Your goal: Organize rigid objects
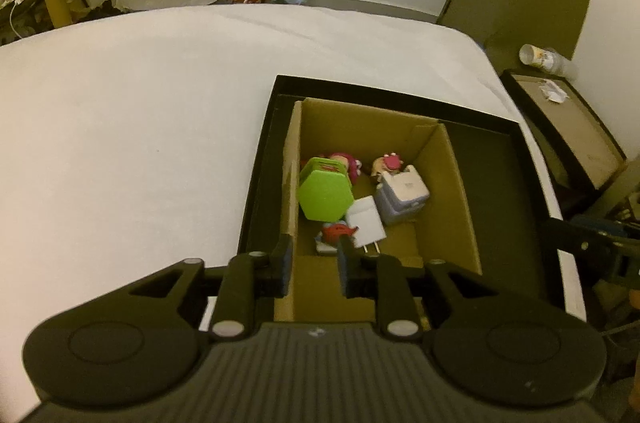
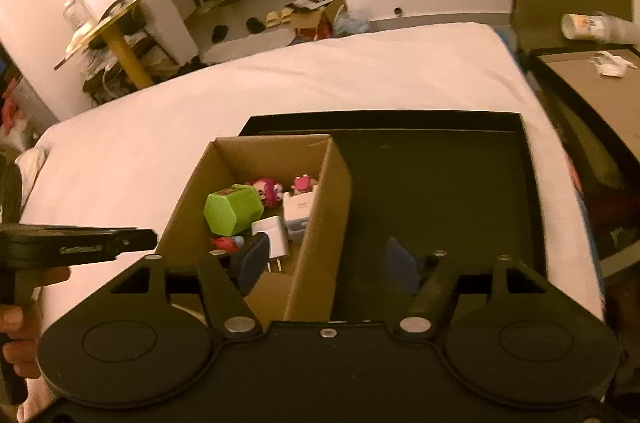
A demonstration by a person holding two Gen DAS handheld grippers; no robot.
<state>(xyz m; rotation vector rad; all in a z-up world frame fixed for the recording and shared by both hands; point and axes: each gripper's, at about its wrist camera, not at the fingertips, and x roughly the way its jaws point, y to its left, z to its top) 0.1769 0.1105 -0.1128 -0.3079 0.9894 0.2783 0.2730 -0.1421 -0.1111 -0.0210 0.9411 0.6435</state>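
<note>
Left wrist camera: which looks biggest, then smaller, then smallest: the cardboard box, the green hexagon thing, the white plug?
1. cardboard box, easily the largest.
2. green hexagon container.
3. white plug, smallest as it looks here.

Hardly any lettering to read

The left gripper (image 2: 120, 245) carries a small pale imprint on its black side, too blurred to spell out; the green box (image 1: 326, 193) label is likewise illegible.

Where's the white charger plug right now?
The white charger plug lies inside the cardboard box, prongs toward the cameras, between the green hexagonal container on its left and the white-and-lilac toy on its right in both wrist views.
</note>
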